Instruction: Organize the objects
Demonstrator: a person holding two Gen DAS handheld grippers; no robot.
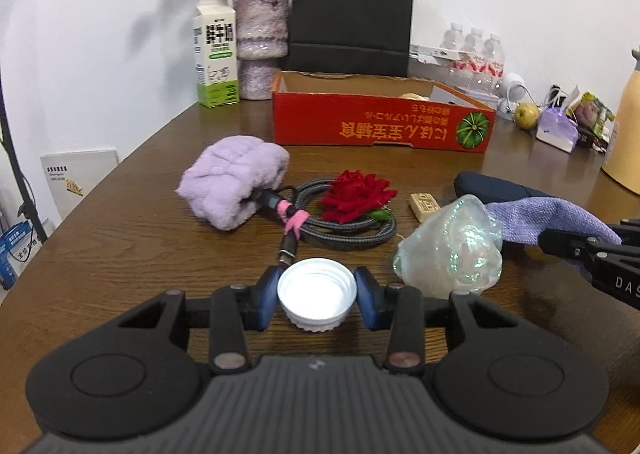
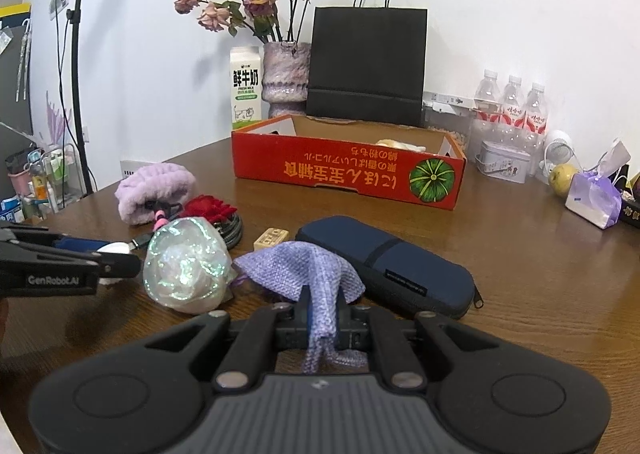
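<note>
Left wrist view shows the left gripper (image 1: 317,296) with its blue fingers (image 1: 267,296) closed against both sides of a white bottle cap (image 1: 316,298), open side up, low over the bench (image 1: 120,254). Whether the cap is lifted clear or touching the wood I cannot tell. Right wrist view shows the right gripper (image 2: 323,328) pinched tight on a fold of a lilac woven pouch (image 2: 304,272), the rest of the cloth draping forward onto the bench just beside a navy zip case (image 2: 390,268).

Ahead, at the back of the bench, stands the red cardboard box (image 1: 380,121), its top open; that looks the likely place for the loose things. Between the cap and the box lie a coiled braided cable (image 1: 344,223) with a red fabric rose (image 1: 356,193) resting on it, a fluffy lilac headband (image 1: 236,177) to the left and a crinkly iridescent wrap (image 1: 452,250) to the right.

To do the carry well, I would lift the cap straight up first, keep it level, and pass above the rose and cable. The squeeze should stay even, since the ridged cap may slip. The pouch hangs loose, so it needs height to clear the box wall without dragging the wrap or the small tan block (image 2: 271,238).
</note>
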